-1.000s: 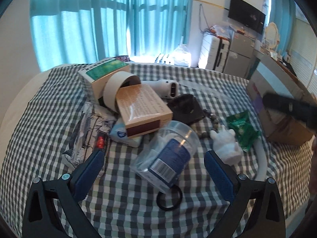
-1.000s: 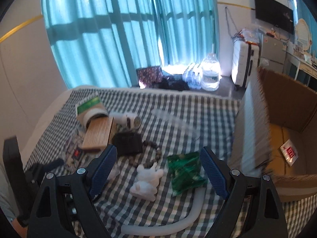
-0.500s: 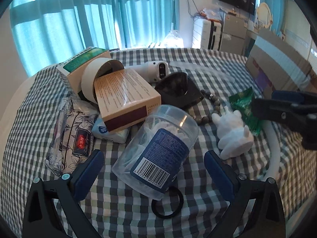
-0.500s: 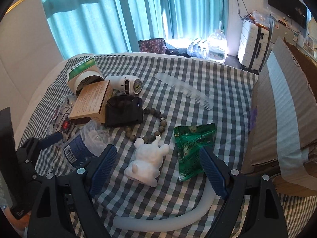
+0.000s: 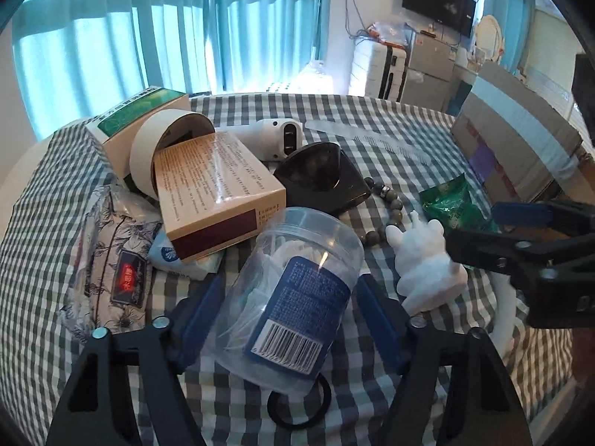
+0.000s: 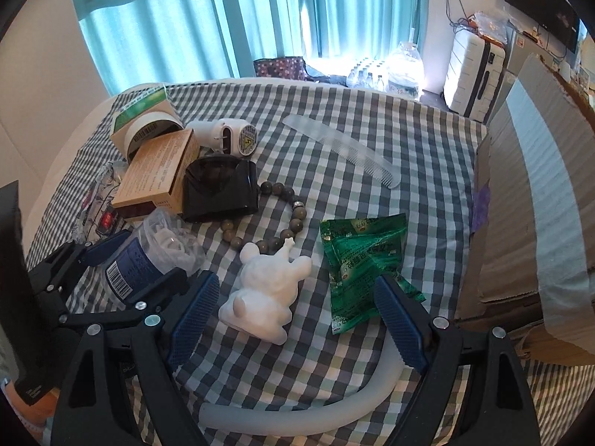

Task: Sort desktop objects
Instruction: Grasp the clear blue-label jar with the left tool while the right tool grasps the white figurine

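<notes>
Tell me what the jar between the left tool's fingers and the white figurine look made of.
Jar: clear glossy plastic, apparently; contents show through, blue printed label with barcode. White figurine: matte, chalky, likely plaster or unglazed ceramic; no shine, soft edges.

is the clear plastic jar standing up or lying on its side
On its side. The clear plastic jar lies on the checked tablecloth, barcode label up, between the open jaws of the left gripper.

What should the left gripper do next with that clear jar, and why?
Probably close the left gripper on the clear jar. The jar lies on its side between the blue pads, which flank it but do not clearly press it yet. The right gripper is open above the white figurine, out of the way.
</notes>
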### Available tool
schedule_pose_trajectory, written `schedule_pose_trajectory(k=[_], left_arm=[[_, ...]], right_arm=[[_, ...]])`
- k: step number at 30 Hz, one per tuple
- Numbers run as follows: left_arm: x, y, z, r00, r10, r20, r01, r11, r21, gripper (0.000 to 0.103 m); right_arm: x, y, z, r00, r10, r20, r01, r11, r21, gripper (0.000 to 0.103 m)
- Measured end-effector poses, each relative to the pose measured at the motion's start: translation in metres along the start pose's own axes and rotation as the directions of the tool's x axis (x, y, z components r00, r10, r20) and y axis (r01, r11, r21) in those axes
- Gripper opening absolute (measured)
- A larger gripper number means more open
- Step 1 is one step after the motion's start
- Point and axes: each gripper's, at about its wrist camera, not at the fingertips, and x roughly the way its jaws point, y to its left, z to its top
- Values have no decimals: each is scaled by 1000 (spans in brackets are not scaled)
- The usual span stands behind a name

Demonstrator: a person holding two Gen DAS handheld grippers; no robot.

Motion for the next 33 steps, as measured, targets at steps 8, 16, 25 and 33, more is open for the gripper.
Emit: schedule_pose_trajectory(k=[8, 16, 25, 33], left_arm=[[-1, 3, -4, 999, 9, -39, -9, 1000, -10, 73], [19, 10, -19, 994, 55, -93, -59, 998, -39, 71], [-17, 12, -12, 997, 69, -31, -72, 993, -94, 61], [-40, 19, -25, 994, 94, -53, -102, 980, -171, 61]], right_arm=[[23, 6, -1, 998, 4, -62, -2, 1000, 18, 84], [45, 15, -5, 993, -3, -119, 3, 1000, 2, 75], [46, 20, -9, 992, 9, -128, -12, 1000, -18, 48], [-8, 25, -12, 999, 24, -47, -25, 999, -25, 48]])
